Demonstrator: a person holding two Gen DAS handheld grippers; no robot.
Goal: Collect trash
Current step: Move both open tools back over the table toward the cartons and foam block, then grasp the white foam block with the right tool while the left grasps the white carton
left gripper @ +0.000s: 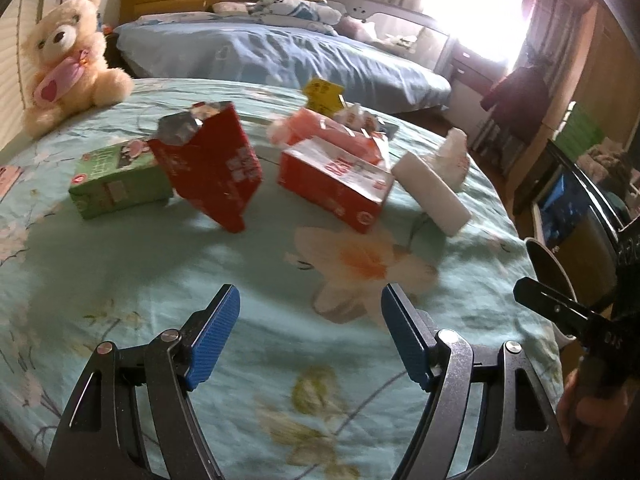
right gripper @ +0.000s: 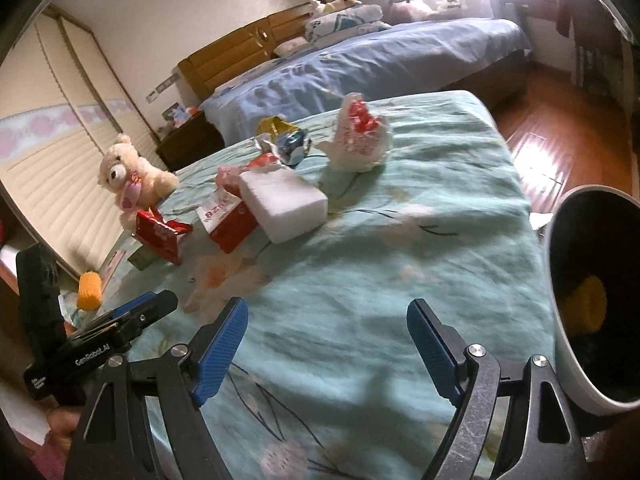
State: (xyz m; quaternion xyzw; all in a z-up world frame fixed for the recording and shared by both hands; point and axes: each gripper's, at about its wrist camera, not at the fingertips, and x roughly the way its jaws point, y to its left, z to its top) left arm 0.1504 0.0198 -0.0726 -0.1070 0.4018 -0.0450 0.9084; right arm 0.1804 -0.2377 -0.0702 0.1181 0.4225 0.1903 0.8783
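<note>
A: Legend, left to right across the bed (left gripper: 120,320) with the floral cover. What lies at its far left corner?

B: A cream teddy bear (left gripper: 68,60) sits there. Right of it, toward the middle of the far edge, the trash begins: a green carton (left gripper: 116,180) lying flat, then a torn dark-red carton (left gripper: 216,168) tilted on one corner, touching or just beside the green one.

A: And past the middle?

B: A red-and-white carton (left gripper: 340,184) on its side, with pink packaging (left gripper: 312,128) and a yellow wrapper (left gripper: 322,94) behind it, nearer the far edge. Next comes a white foam block (left gripper: 432,192), leaning against that carton in the right wrist view, and a crumpled white bag (left gripper: 452,156) toward the right edge.

A: Beyond the right edge?

B: A white bin (right gripper: 560,360) with a dark inside; something yellow (right gripper: 588,308) lies in it.

A: Your jaws?

B: My left gripper (left gripper: 310,336) stands wide apart over the near part of the cover, holding nothing. My right gripper (right gripper: 326,344) is likewise spread wide and empty, beside the bin. All trash on the bed is well ahead of both.
</note>
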